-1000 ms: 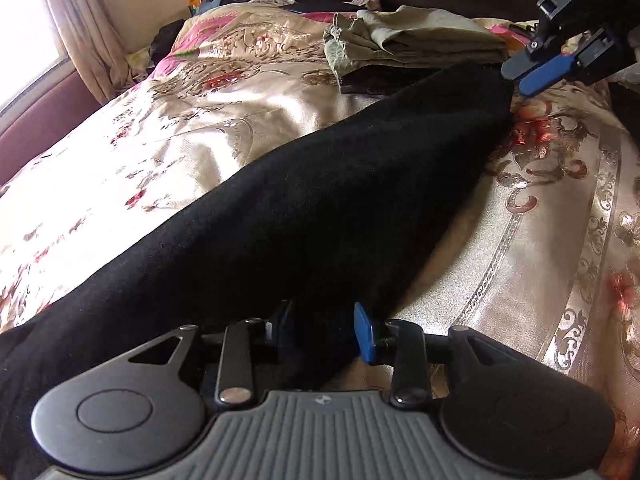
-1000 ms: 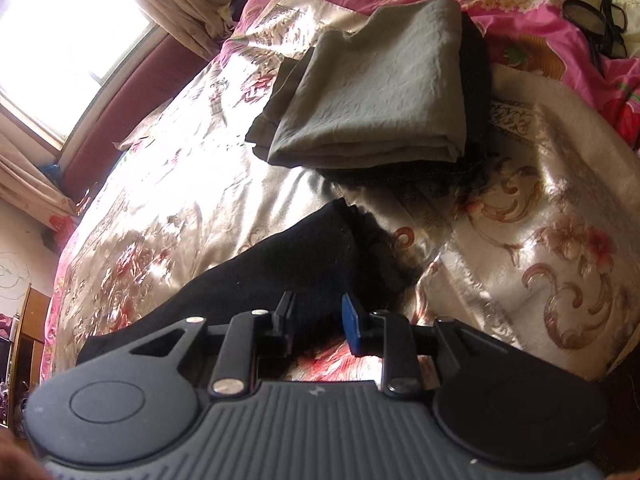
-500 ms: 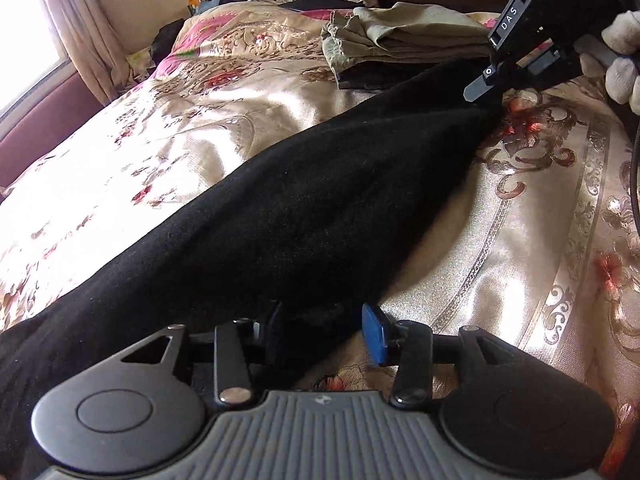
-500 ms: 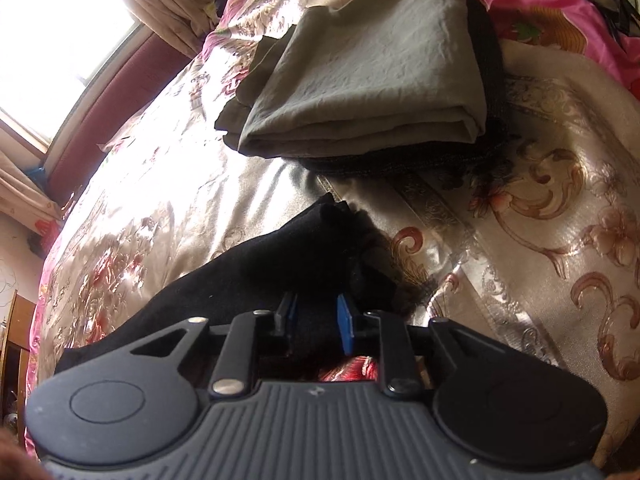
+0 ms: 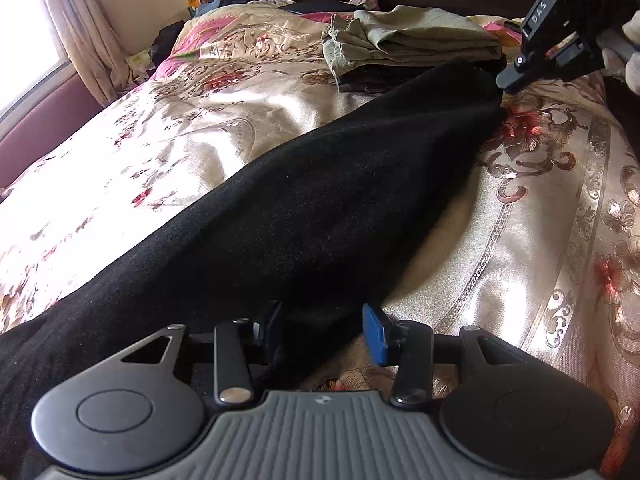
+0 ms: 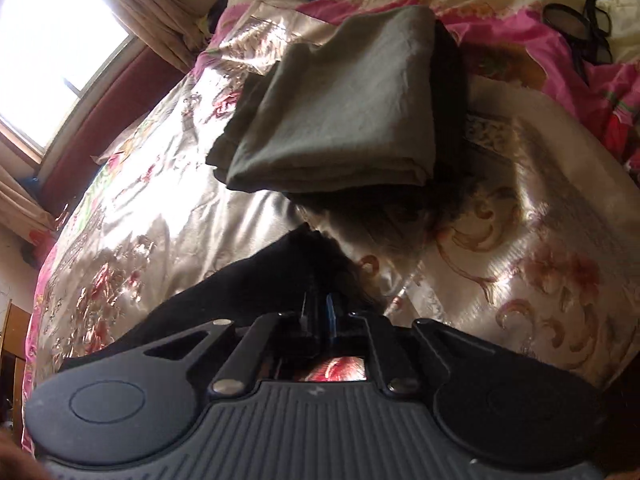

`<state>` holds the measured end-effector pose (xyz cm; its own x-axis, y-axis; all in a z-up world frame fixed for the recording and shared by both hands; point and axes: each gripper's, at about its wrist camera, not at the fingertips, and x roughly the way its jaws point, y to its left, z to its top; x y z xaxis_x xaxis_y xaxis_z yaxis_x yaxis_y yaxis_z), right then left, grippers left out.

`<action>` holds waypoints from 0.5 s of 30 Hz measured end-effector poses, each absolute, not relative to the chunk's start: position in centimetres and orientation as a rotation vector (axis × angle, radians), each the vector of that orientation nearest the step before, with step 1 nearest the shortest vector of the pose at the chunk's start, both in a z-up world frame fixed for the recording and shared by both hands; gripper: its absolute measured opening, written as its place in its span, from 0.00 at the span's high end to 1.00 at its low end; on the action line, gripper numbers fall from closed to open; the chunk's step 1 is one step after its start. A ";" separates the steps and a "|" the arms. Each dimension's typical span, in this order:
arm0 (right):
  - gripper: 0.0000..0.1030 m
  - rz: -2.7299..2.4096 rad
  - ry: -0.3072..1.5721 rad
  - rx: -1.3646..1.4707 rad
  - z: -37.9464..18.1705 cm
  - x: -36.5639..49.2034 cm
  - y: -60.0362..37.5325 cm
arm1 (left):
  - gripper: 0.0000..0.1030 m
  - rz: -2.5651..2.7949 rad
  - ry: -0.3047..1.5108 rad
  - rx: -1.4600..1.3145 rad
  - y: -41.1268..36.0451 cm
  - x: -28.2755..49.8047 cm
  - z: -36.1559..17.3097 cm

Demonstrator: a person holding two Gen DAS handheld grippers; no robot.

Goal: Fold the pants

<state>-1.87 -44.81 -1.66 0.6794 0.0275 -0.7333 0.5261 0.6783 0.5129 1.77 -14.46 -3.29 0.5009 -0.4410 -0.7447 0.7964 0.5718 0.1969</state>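
The left gripper (image 5: pixel 322 330) sits low over the near end of the black pants (image 5: pixel 304 216), fingers spread wide with cloth bunched between them and not yet pinched. Judged step: secure both ends before lifting for a fold. Close the left fingers fully on the fabric edge, taking all layers, before any lift; a partial bite on soft knit is likely to slip.

The pants lie in a long band on the floral bedspread (image 5: pixel 540 208), running from the left gripper away to the far end. There the right gripper (image 6: pixel 318 312) has its fingers drawn nearly together on the black cloth; it appears clamped on that end. Keep the two grippers level and the band taut when lifting, so the fold lands square.

Just beyond the far end rests a stack of folded olive clothes (image 6: pixel 340 120) on a dark garment. Keep the pants clear of it.

Hard to make out: black fabric shows no seams, so waistband and hem cannot be told apart. The near left portion runs out of frame. How many layers the right fingers hold is hidden.
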 end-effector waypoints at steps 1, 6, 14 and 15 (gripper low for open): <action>0.87 -0.304 0.797 0.808 -2.3 -1.6 -44.9 | 0.44 -0.801 0.701 0.577 -14.5 1.8 -3.3; 0.71 -0.296 0.764 0.797 -2.8 0.1 -44.6 | 0.44 -0.801 0.703 0.584 -14.8 1.9 -3.2; 0.89 -0.147 0.628 0.665 4.8 1.0 -41.5 | 0.44 -0.784 0.669 0.576 -14.0 2.2 -2.1; 0.89 -0.081 0.578 0.688 6.1 0.6 -41.0 | 0.44 -0.779 0.667 0.567 -13.8 2.3 -1.8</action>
